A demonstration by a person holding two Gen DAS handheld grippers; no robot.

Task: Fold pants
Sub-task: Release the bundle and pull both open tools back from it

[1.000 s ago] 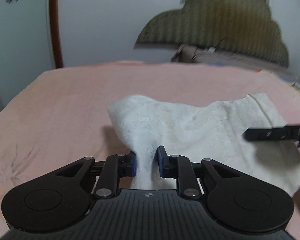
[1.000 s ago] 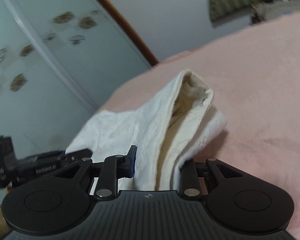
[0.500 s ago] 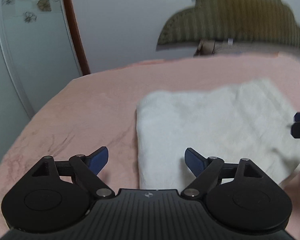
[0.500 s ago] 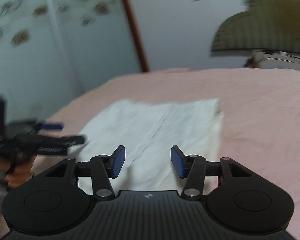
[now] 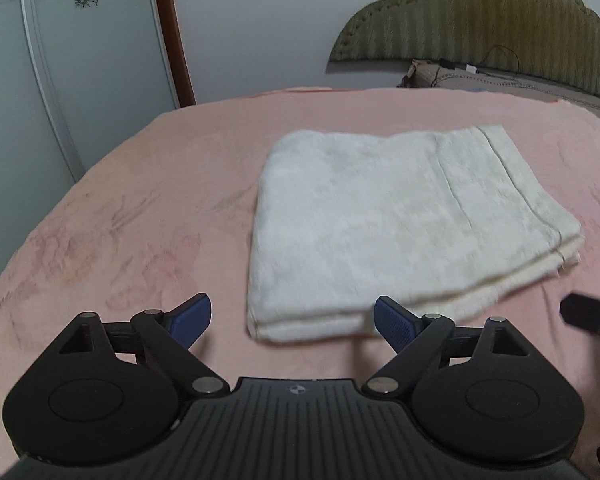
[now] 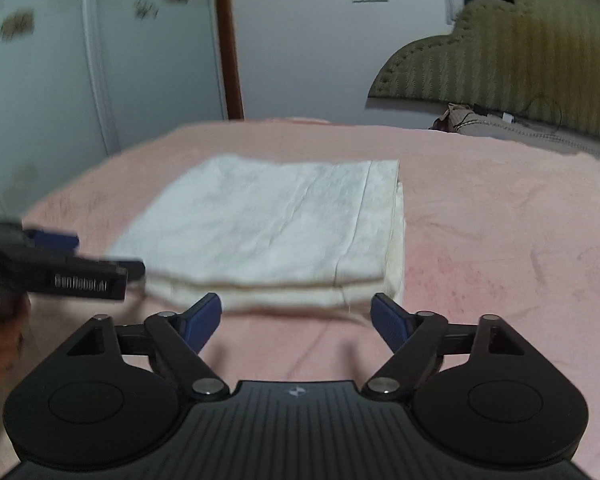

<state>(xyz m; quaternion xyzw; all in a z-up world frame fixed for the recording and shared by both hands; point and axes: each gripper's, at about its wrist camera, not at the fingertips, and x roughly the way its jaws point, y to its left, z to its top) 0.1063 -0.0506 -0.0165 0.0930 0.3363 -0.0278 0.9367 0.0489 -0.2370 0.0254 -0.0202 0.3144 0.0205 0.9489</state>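
White pants (image 5: pixel 400 216) lie folded into a flat, layered rectangle on the pink bed (image 5: pixel 140 220), near its middle.

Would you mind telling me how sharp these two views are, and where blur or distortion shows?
Left wrist view: fairly sharp; the folded pants look slightly soft, the right gripper at the frame edge is smeared, and fisheye bows the door frame. Right wrist view: blurrier overall; the floral decals streak and the left gripper is smeared.

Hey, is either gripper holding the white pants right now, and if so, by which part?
Nothing is held. The left gripper and right gripper are both open, and the folded white pants lie flat on the pink bed.
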